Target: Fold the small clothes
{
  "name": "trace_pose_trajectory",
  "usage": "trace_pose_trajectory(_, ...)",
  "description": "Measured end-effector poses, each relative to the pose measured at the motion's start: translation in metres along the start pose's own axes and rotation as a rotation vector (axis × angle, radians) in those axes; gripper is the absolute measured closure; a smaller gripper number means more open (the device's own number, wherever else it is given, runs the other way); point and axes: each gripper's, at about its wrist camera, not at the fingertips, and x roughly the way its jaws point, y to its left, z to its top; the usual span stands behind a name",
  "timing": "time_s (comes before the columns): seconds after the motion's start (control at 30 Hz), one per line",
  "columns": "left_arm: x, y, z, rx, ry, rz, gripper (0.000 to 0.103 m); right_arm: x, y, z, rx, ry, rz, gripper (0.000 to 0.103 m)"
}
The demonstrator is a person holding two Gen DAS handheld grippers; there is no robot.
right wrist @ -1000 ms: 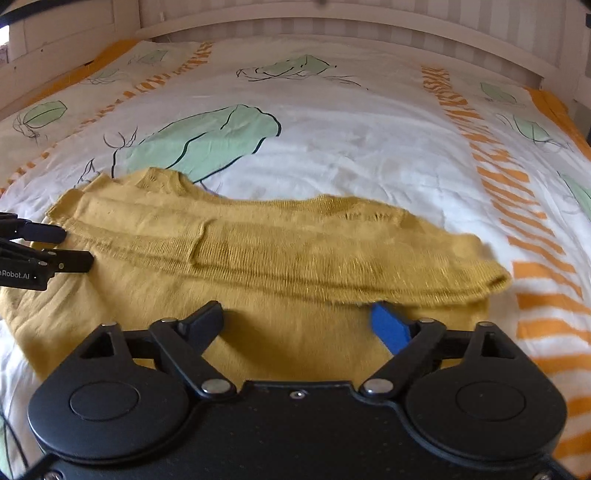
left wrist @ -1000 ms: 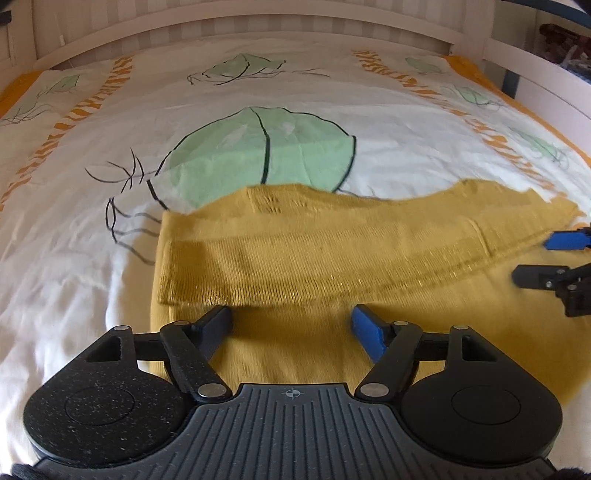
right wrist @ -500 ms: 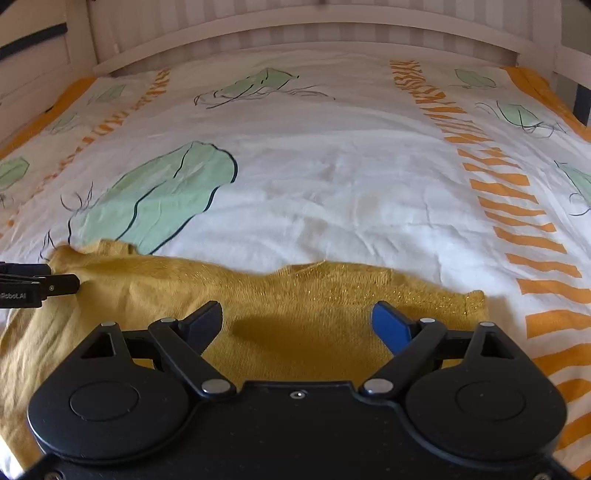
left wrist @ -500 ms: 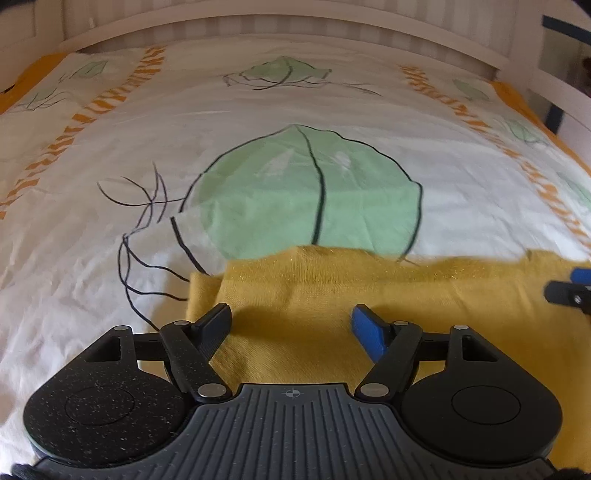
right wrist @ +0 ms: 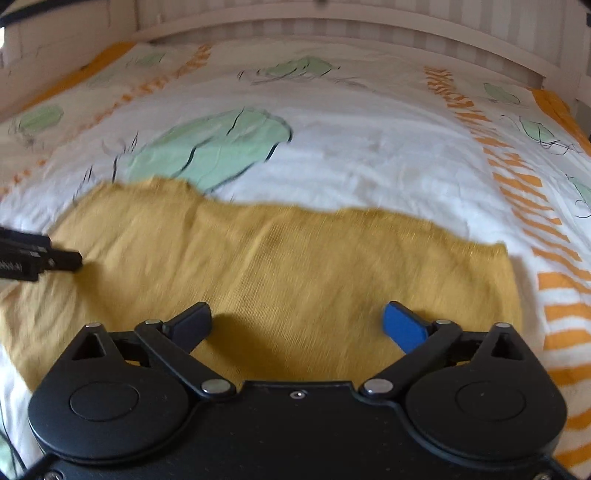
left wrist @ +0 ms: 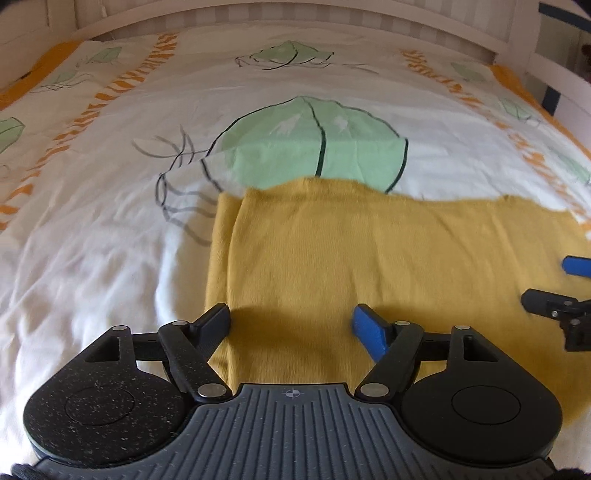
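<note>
A mustard-yellow knit garment [left wrist: 369,258] lies flat on the bed, folded, with a smooth top face; it also shows in the right wrist view [right wrist: 288,273]. My left gripper [left wrist: 291,325] is open and empty, just above the garment's left part. My right gripper [right wrist: 297,321] is open and empty above the garment's right part. The right gripper's fingers [left wrist: 546,302] show at the right edge of the left wrist view. The left gripper's fingers [right wrist: 62,260] show at the left edge of the right wrist view.
The garment lies on a white bedsheet [left wrist: 110,229] with green leaf prints [left wrist: 310,144] and orange stripes [right wrist: 550,254]. A white slatted headboard [right wrist: 332,26] runs along the far end, and white rails stand at the sides.
Both grippers moved forward over the garment and then drew back a little. The ribbed folded-over band seen a second ago is gone; the garment now shows a smooth face.
</note>
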Motion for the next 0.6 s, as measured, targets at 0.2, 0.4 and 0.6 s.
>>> trace_pose_trajectory(0.2, -0.003, -0.006, -0.012, 0.027, 0.026, 0.020, 0.024, -0.012, 0.006, -0.016, -0.006, -0.018, -0.033, 0.001)
trace_pose_trajectory(0.4, -0.004, -0.007, -0.025, -0.028, 0.065, 0.040, 0.018, -0.033, 0.011, -0.024, -0.006, -0.028, -0.023, 0.001)
trace_pose_trajectory(0.6, -0.005, -0.009, -0.032, -0.027, 0.063, 0.061, 0.013, -0.039, 0.022, -0.047, -0.050, 0.012, -0.020, 0.001)
